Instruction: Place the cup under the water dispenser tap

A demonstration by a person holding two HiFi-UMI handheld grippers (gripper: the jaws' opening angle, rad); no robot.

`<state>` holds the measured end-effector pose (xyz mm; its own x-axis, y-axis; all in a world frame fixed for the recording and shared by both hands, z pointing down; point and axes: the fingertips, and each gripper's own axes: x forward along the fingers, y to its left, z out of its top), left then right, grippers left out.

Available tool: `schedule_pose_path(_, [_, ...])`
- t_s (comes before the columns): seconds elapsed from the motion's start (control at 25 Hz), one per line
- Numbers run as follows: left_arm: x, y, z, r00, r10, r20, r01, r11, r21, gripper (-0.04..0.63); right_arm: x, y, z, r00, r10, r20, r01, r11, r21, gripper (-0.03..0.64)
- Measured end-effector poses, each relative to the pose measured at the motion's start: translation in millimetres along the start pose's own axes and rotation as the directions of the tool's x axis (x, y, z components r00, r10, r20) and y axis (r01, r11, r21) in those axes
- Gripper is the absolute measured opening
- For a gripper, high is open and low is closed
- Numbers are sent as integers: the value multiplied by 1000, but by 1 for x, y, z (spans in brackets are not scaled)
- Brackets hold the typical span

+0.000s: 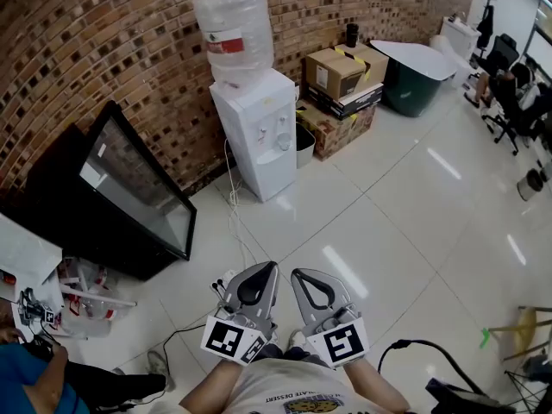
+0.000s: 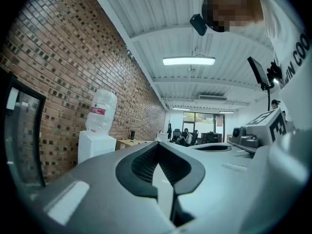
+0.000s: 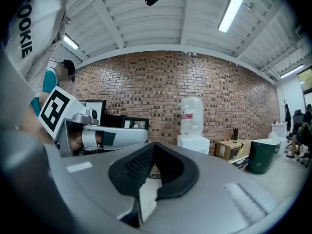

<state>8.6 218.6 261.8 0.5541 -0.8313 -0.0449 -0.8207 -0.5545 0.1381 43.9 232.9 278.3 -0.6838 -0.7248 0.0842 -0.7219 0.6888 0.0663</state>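
Against the brick wall (image 1: 103,33) stands the white water dispenser (image 1: 259,136) with its bottle (image 1: 235,28) on top, well apart from both tools across open floor (image 1: 388,231). Only the head view shows the floor itself, a cable (image 1: 237,222) trailing from the dispenser, a black-framed glass panel (image 1: 138,188) leaning to its left, and cardboard boxes (image 1: 345,72) and a green bin (image 1: 412,89) to its right. The gripper views add the ceiling lamps (image 2: 189,61) instead. The left tongs (image 1: 269,266) and right tongs (image 1: 297,272) are held low, level and side by side in front of the person, both pointed toward the dispenser, each with its jaws closed together on nothing (each gripper view also catches the neighbouring tool beside it). A small dark cylinder (image 1: 352,34) stands on the top box; whether it is the cup I cannot tell, and the dispenser's tap area is too small to read. Nothing lies on the floor between the tools and the dispenser.
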Motion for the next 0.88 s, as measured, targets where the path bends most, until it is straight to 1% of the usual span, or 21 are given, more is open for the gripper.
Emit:
schedule_pose_path(0.32, [-30,12,2,1000,-17,-11,17,1000,8,-8,11,33,2,1000,-12,-17,12,1000,0,5])
schedule_pose_path(0.88, [-39,18,4,999,-34,-19,35,998,52,-8,25,42,7,999,-30,-26,30,999,-13,6])
